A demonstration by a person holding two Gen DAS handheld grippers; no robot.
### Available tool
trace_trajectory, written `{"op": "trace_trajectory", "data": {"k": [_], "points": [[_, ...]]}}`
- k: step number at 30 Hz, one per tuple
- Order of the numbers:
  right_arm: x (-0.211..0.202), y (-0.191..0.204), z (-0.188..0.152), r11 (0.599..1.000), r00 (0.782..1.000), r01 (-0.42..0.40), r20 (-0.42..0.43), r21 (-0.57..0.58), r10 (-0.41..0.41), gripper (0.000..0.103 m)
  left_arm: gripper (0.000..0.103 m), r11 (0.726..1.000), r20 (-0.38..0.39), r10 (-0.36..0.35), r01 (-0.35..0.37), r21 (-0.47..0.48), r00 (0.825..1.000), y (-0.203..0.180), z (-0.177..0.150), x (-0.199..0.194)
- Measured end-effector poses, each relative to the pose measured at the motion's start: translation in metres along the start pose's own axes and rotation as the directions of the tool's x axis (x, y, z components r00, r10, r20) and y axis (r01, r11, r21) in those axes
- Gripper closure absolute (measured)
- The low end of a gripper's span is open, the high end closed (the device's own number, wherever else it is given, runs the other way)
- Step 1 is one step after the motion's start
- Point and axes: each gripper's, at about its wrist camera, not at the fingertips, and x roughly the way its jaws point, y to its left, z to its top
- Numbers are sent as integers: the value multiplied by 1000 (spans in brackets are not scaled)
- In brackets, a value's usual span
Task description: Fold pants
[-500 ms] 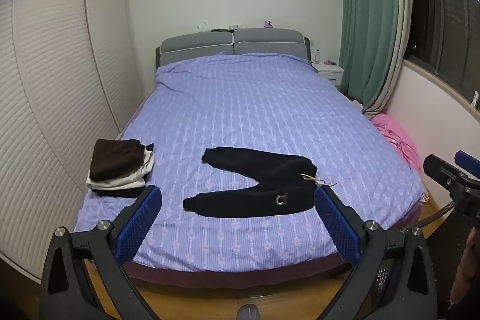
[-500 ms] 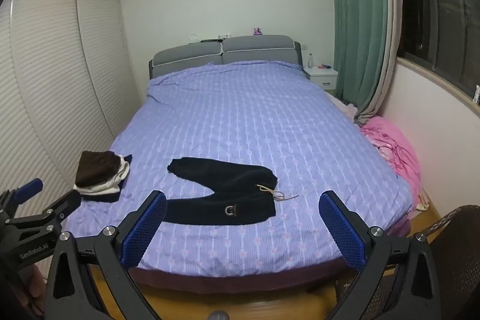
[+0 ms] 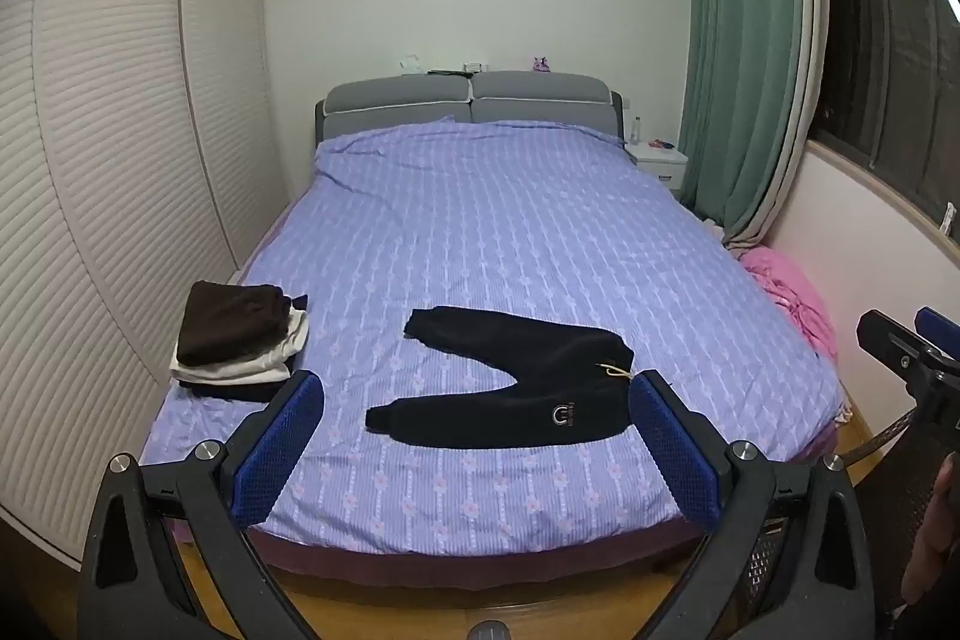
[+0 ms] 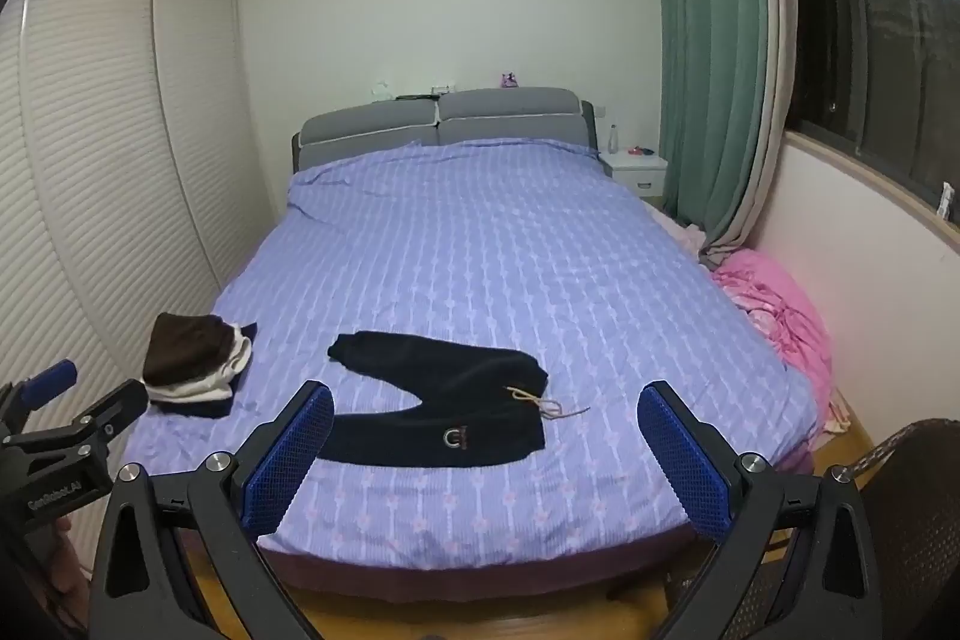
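Fingers of both grippers stand spread at full width, with nothing between the blue pads. Left gripper (image 3: 477, 394) is held off the foot of the bed (image 3: 510, 244), angled down toward the mattress; right gripper (image 4: 486, 406) is held likewise, beside it. Neither touches any cloth.

Black pants (image 3: 516, 388) lie flat on the purple patterned bedcover, near the foot edge and roughly mid-width. Both legs are splayed apart in a V that opens toward the left of the picture; the waistband sits at the right end. A light drawstring (image 4: 543, 403) trails from the waist onto the cover. A small pale emblem (image 4: 454, 437) shows on the near leg close to the waist. The garment is unfolded.

Stack of folded clothes (image 3: 240, 340) rests at the near left corner of the bed, well apart from the pants: dark brown piece on top, white beneath, dark at the bottom.

Grey padded headboard (image 3: 468, 103) stands at the far end. White nightstand (image 3: 657, 160) sits to its right, next to green curtains (image 3: 744, 52). Pink bedding (image 4: 774, 304) is heaped on the floor between bed and window wall. Louvred wardrobe doors (image 3: 120, 148) line the left side.
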Motion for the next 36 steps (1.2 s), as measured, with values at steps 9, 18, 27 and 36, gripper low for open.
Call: {"op": "trace_trajectory", "data": {"k": [9,18,27,36], "points": [[-3,-1,-2,1000,1000,14,13,9,-15,1,0,1000,10,-10,10,-9,1000,3,1,-2],[-4,-3,-1,999,999,29,21,26,-30,1,0,1000,23,-22,22,-5,1000,4,3,-3],[-1,-8,4,999,999,31,18,29,-31,1,0,1000,19,-21,21,-9,1000,2,5,1],[2,-9,5,999,1000,28,13,32,-28,1,0,1000,15,-21,21,-8,1000,2,5,3]]}}
